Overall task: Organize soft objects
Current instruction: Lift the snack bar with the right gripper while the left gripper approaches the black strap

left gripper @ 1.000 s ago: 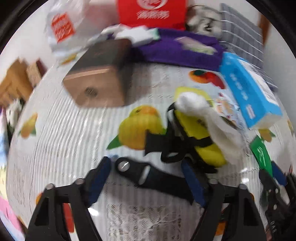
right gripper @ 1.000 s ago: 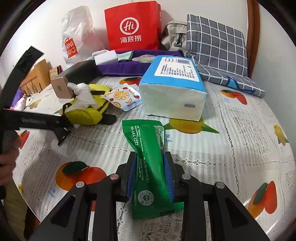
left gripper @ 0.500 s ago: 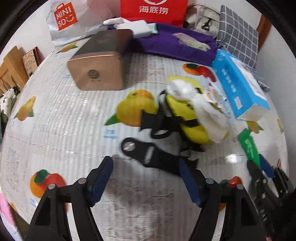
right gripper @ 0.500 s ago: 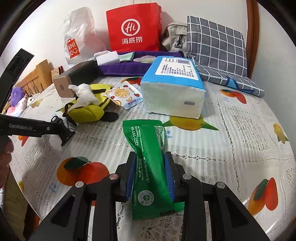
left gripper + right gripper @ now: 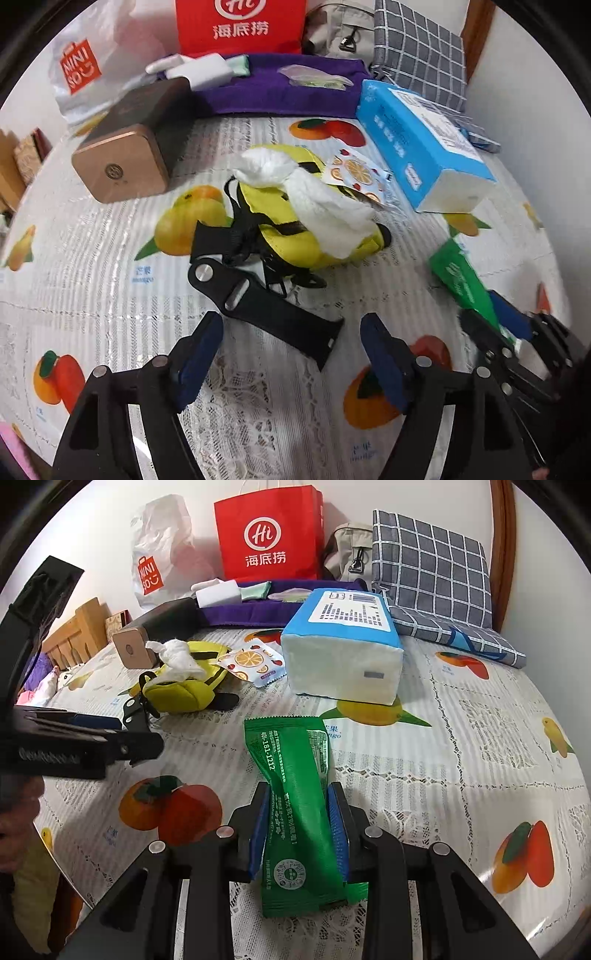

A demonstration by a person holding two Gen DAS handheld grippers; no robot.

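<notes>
Left gripper [image 5: 291, 341] opened (empty-jawed).

A yellow pouch [image 5: 291, 225] with black straps is laid near the tablecloth's [image 5: 92, 258] middle, a crumpled white tissue [image 5: 314, 192] draped over it. A green packet [image 5: 295, 805] is held lengthwise towards the near edge.

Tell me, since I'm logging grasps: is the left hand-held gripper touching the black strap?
Apart. In the left wrist view the left hand-held gripper, its jaws just opening, straddles the black strap's end, tablecloth visible beside both pads.

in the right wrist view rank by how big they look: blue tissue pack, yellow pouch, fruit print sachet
1. blue tissue pack
2. yellow pouch
3. fruit print sachet
All three lie about equally far back, so the order seems safe.
</notes>
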